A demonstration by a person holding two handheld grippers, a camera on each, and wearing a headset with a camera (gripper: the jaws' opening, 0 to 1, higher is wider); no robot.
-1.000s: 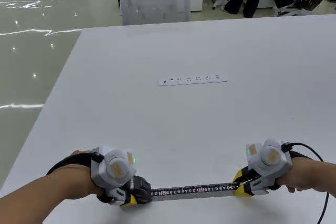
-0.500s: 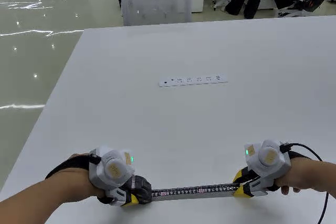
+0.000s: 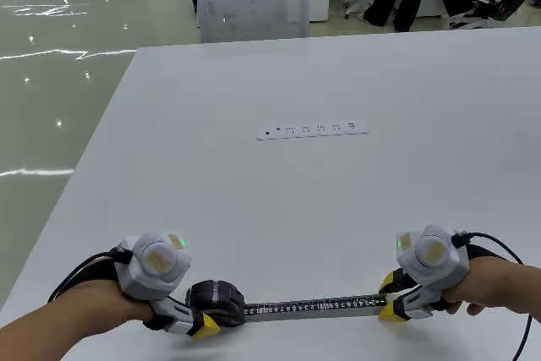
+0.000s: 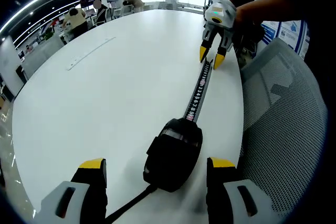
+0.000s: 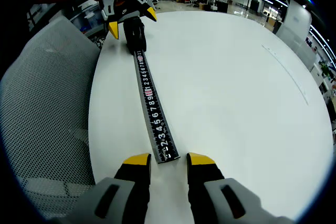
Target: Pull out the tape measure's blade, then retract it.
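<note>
A black tape measure case [image 3: 217, 300] [image 4: 174, 153] [image 5: 135, 32] lies on the white table [image 3: 279, 209] near its front edge. Its blade [image 3: 313, 304] [image 4: 198, 95] [image 5: 149, 95] stretches flat to the right. My left gripper [image 3: 196, 316] [image 4: 157, 163] is open, just left of the case, with its jaws wide on either side of the case's rear and not touching it. My right gripper [image 3: 390, 298] [image 5: 169, 160] is open at the blade's tip. The tip lies between the yellow fingertips [image 5: 137, 159] with a small gap on each side.
A white power strip [image 3: 311, 129] [image 4: 89, 53] [image 5: 283, 69] lies mid-table, well beyond the tape. A grey chair [image 3: 252, 11] stands at the far edge. A grey mesh chair [image 4: 294, 129] [image 5: 42, 103] sits close behind the table's front edge. People stand and sit in the background.
My left gripper has opened and drawn back to the left, off the tape measure case, which stays on the table. The right gripper and the blade have hardly moved.
</note>
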